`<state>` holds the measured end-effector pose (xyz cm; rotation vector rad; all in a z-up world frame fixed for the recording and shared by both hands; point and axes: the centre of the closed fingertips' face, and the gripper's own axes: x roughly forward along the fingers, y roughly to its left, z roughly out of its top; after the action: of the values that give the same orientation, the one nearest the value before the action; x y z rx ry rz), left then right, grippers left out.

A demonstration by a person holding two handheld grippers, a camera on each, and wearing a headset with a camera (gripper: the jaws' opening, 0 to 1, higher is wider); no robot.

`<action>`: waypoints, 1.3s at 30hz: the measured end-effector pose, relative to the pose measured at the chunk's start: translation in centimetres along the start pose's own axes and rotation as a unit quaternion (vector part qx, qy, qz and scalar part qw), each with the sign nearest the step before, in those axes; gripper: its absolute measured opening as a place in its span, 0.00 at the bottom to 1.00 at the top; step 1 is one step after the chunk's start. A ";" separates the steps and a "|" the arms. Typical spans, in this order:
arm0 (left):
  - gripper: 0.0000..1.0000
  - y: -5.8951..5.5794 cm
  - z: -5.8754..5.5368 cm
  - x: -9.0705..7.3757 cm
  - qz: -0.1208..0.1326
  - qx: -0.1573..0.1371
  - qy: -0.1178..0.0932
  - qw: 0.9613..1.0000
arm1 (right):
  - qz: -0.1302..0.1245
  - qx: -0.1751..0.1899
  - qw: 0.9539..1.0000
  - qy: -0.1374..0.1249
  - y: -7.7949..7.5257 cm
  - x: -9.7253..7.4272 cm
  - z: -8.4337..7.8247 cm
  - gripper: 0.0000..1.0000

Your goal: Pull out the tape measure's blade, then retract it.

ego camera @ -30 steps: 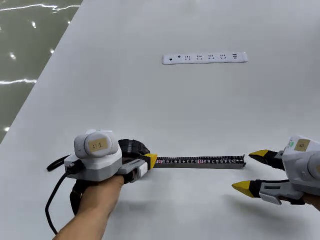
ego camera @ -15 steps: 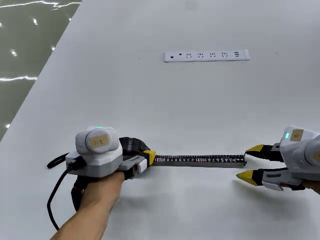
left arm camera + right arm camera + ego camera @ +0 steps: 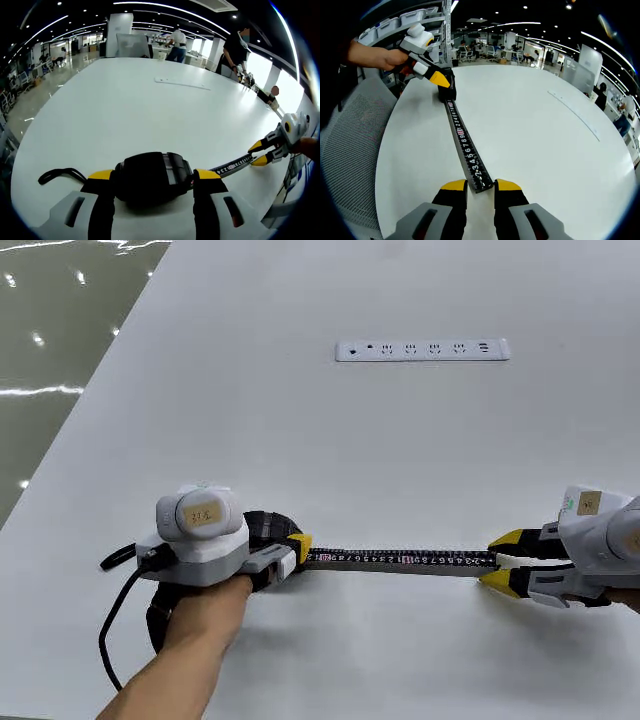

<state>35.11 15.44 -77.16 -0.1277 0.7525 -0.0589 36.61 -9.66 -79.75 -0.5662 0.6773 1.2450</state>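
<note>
L claw [image 3: 290, 558] is clamped on the case, one jaw each side of its black body, w/ a hand [image 3: 203, 608] holding the claw from below. R claw [image 3: 499, 560] is narrow, its yellow tips flanking the blade's free end, one per edge. Can't tell whether they pinch it or sit just beside it.

Surface [image 3: 350, 450]: white and broad, w/ a glossy green-grey floor [image 3: 50, 340] past its left edge. In the right gripper view a grey mesh chair [image 3: 350, 150] stands by the surface edge. In the left gripper view people [image 3: 237, 47] stand beyond the far side.

Strip [image 3: 422, 350]: white power strip, flat on the surface at the far side, well apart from both claws.

Blade [image 3: 400, 560]: pulled out and lying flat on the surface, running straight from the case to the R claw. It is dark w/ pale numerals. In the right gripper view the blade [image 3: 465, 145] shows digits 2–9 near the tips and a red mark further along. Its end sits btwn the two yellow tips.

Case [image 3: 262, 530]: black, rounded, resting on the surface near the front left, btwn the L claw's jaws. In the left gripper view the case [image 3: 150, 175] sits btwn both yellow tips.

Cable [image 3: 112, 625]: black, curving from the L claw's rear down past the wrist.

Strap [image 3: 57, 175]: thin black loop on the surface, just beside the case on its left in the left gripper view.
</note>
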 end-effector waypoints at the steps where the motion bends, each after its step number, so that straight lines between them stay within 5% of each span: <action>1: 0.59 0.0 0.0 0.0 0.000 0.000 0.000 1.000 | 0.000 0.001 1.000 -0.001 -0.1 0.0 0.0 0.16; 39: 0.61 0.0 0.0 0.5 0.011 0.004 0.010 1.000 | 0.018 0.004 1.000 -0.010 -0.4 0.4 -0.4 0.09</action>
<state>35.50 15.40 -77.49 -0.1115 0.7732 -0.0433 37.02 -9.84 -80.30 -0.5372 0.6771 1.2791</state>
